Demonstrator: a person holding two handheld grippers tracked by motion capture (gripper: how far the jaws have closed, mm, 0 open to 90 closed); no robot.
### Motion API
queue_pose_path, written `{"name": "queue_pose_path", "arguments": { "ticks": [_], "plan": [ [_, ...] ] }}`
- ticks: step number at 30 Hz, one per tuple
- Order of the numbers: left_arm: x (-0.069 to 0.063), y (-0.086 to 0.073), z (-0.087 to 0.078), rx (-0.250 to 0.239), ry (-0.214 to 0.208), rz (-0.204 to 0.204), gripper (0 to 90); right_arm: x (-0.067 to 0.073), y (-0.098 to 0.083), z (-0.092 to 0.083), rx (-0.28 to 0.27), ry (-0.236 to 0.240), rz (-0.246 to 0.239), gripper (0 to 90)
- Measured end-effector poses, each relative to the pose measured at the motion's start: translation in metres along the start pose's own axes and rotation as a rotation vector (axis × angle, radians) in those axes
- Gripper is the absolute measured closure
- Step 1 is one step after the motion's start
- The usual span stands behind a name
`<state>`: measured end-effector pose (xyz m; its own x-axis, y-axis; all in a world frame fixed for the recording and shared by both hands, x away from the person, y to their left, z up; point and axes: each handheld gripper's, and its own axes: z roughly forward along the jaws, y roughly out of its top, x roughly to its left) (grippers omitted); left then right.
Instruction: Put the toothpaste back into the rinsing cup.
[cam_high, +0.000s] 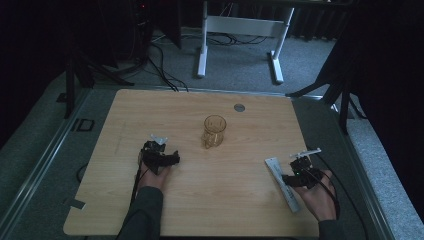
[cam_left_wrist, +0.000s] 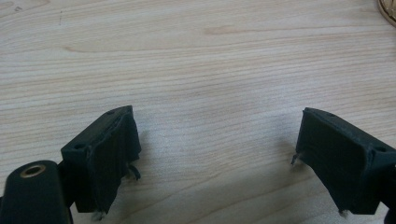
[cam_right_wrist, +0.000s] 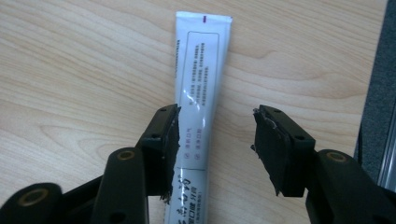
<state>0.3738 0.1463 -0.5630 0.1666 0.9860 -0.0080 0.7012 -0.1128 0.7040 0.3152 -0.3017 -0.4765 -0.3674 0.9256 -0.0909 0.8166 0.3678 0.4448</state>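
Work in hand: picking up the white tube (cam_right_wrist: 201, 84) with the right gripper (cam_right_wrist: 215, 149).

Where the tube is: it lies flat on the wooden table (cam_high: 210, 210), near the right edge and on the person's side. In the high view the tube (cam_high: 280, 181) sits just beside the right gripper (cam_high: 296, 175).

Which way the tube points: its long side runs away from the person, and its flat crimped end is the far end. In the right gripper view it runs straight up between the two jaws, so the jaws stand on either side of its narrow width.

Right gripper: the jaws are partly open. The tube is between them. The left jaw looks like it is at the tube's edge, and there is a gap of bare table before the right jaw. It is not squeezing the tube yet.

Left gripper (cam_left_wrist: 215, 154): wide open, with nothing in it, over bare wood. In the high view the left gripper (cam_high: 159, 156) rests well away from the tube.

Nearer hand: the right one, by far.

Glass mug (cam_high: 214, 131): it stands upright in the middle of the table, well apart from the tube.

Next move, I think: shut the jaws across the tube's narrow width, then lift.
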Motion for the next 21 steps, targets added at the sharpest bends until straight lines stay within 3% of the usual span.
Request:
{"name": "queue_pose_path", "arguments": {
  "ticks": [21],
  "plan": [
    [0.0,0.0,0.0,0.0,0.001,-0.001,12.1,0.009,0.001,0.013,0.091,0.034,-0.022,59.0]
  ]
}}
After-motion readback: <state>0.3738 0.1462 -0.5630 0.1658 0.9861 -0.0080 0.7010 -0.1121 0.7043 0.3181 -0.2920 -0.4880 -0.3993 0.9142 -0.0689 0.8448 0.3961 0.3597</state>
